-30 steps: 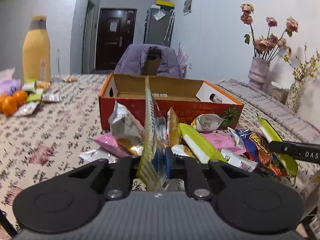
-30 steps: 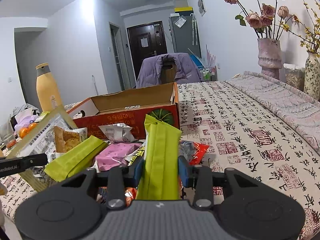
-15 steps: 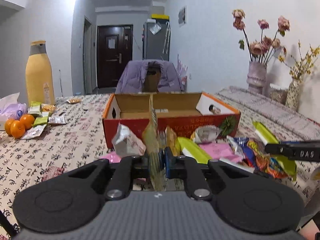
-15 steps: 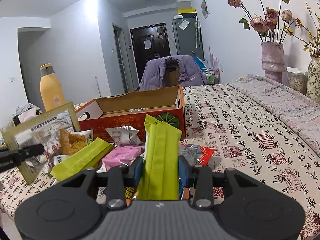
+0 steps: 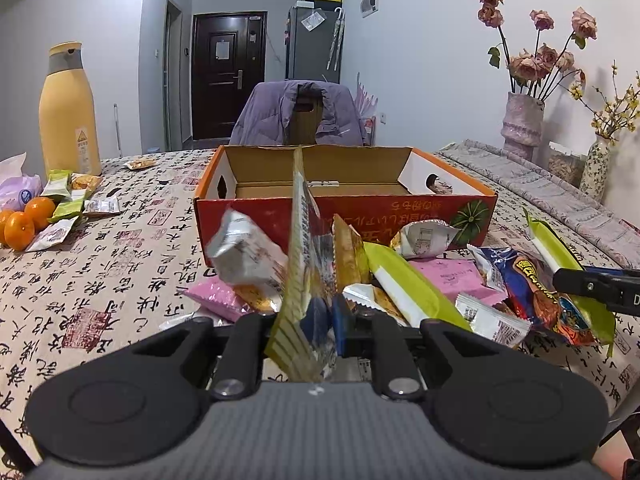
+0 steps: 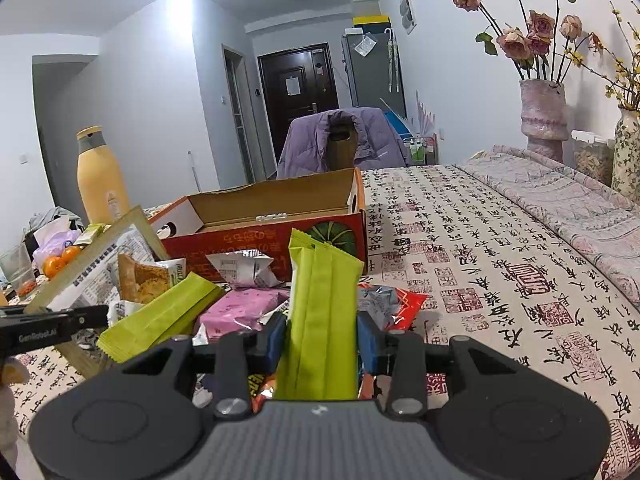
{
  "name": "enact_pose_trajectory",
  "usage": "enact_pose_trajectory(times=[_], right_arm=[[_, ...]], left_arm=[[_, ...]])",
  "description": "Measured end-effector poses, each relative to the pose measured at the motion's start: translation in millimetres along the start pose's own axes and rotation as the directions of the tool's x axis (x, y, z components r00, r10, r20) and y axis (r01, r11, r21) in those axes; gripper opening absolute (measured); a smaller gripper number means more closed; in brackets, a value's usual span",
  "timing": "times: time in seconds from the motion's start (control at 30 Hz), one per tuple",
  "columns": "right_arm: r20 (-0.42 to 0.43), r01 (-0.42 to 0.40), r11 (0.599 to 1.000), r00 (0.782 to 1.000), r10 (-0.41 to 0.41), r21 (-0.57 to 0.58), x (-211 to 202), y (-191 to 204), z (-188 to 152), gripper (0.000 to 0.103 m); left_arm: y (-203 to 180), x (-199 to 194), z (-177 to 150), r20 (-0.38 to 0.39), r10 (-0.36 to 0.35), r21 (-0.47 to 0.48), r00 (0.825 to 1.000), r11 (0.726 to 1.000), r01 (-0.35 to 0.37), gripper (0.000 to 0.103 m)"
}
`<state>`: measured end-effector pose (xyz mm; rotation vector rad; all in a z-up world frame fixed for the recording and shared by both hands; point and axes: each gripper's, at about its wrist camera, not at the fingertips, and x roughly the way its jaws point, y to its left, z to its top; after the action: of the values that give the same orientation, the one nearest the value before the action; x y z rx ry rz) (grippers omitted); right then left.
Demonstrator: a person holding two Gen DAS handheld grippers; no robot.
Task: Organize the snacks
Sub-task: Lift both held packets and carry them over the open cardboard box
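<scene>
My left gripper (image 5: 324, 320) is shut on a flat snack bag (image 5: 304, 248) with an olive border and newsprint pattern, held upright and edge-on above the snack pile (image 5: 436, 276). Behind the pile stands the open red cardboard box (image 5: 400, 212), with nothing I can see inside it. My right gripper (image 6: 322, 340) is shut on a lime-green packet (image 6: 320, 304), which stands upright between its fingers. The same box (image 6: 240, 246) lies ahead and to the left in the right wrist view. There the left gripper's finger (image 6: 68, 320) shows holding the newsprint bag (image 6: 100, 268).
A tall yellow bottle (image 5: 68, 112), oranges (image 5: 28, 220) and several small packets sit at the far left. Two vases with flowers (image 5: 524, 120) stand at the right, by a folded cloth. A chair with a purple jacket (image 5: 300, 116) is behind the box.
The left gripper has shifted a little with the bag still in its grip, and its view has levelled out. The right gripper holds still with the green packet.
</scene>
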<state>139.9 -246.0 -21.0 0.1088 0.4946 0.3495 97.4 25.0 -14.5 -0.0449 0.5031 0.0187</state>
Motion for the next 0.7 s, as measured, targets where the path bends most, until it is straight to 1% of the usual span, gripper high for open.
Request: enact_pose_trajectory(times=[0.17, 0.33, 0.53, 0.7], right_arm=[[0.0, 0.0, 1.0, 1.0, 0.0, -0.004, 0, 1, 0, 0.037], [0.006, -0.004, 1.0, 1.0, 0.004, -0.012, 0, 4, 2, 0.037], [0.022, -0.007, 1.0, 1.0, 0.007, -0.026, -1, 8, 8, 0.037], [0.046, -0.011, 0.999, 0.999, 0.013, -0.044, 1, 14, 20, 0.037]], left_arm=[[-2, -9, -1, 0.043, 0.009, 0.005, 0.999, 1.0, -0.009, 0.013], [-3, -21, 5, 0.099, 0.017, 0.016, 0.995, 1.0, -0.018, 0.013], [-3, -31, 15, 0.161, 0.03, 0.031, 0.986, 0.999, -0.035, 0.012], [-1, -35, 26, 0.2, 0.041, 0.029, 0.979, 0.998, -0.048, 0.012]])
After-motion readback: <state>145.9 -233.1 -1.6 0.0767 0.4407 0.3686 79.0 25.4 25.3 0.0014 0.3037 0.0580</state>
